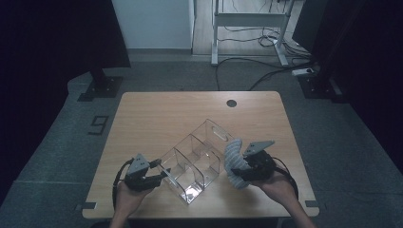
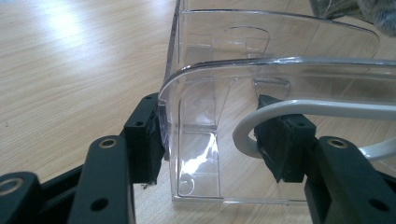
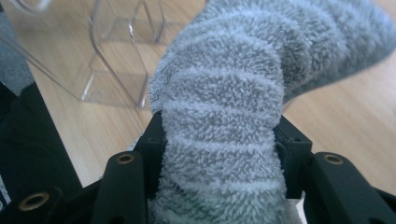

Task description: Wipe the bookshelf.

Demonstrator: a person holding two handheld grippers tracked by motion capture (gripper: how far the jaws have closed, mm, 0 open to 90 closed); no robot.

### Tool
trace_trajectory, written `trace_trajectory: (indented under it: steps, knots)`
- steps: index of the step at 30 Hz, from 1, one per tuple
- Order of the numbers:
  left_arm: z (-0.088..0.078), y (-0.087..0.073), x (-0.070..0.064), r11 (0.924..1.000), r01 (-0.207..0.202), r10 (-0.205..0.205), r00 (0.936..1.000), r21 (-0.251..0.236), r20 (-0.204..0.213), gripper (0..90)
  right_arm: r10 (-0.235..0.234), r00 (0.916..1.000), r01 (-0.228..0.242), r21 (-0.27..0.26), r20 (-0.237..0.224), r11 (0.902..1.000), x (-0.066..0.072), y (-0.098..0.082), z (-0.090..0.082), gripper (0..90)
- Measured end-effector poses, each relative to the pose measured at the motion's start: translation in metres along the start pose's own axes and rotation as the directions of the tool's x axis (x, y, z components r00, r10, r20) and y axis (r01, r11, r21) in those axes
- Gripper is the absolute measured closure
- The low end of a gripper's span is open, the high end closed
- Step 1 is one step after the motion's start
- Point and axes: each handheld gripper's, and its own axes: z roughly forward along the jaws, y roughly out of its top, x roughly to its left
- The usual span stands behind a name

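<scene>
We hold organizer (image 1: 192,164) at table (image 1: 152,114) centre, left tool (image 1: 159,176) clamped on its 8 o'clock corner wall. Right tool (image 1: 239,172) grips sock (image 1: 234,161) at organizer's 3 o'clock. We lift sock clear of rim, lower into compartment, keep left clamp firm.
</scene>
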Motion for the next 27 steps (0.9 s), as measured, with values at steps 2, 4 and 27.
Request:
trace_trajectory:
  steps: [2,4,27]
  knots:
    - [0.000,0.000,0.000,1.0000,0.000,0.000,1.0000,0.000,0.001,44.1,-0.010,0.9999,0.010,-0.004,-0.008,0.9999,0.001,0.009,-0.001,49.3]
    - [0.000,0.000,0.000,1.0000,0.000,0.000,1.0000,0.000,0.001,44.1,-0.019,0.9998,0.019,-0.013,-0.010,0.9997,0.004,0.018,-0.001,49.3]
    - [0.001,0.000,-0.001,1.0000,-0.003,0.003,1.0000,0.000,0.007,44.0,-0.049,0.9982,0.050,-0.018,0.036,0.9986,0.002,0.068,-0.008,49.4]
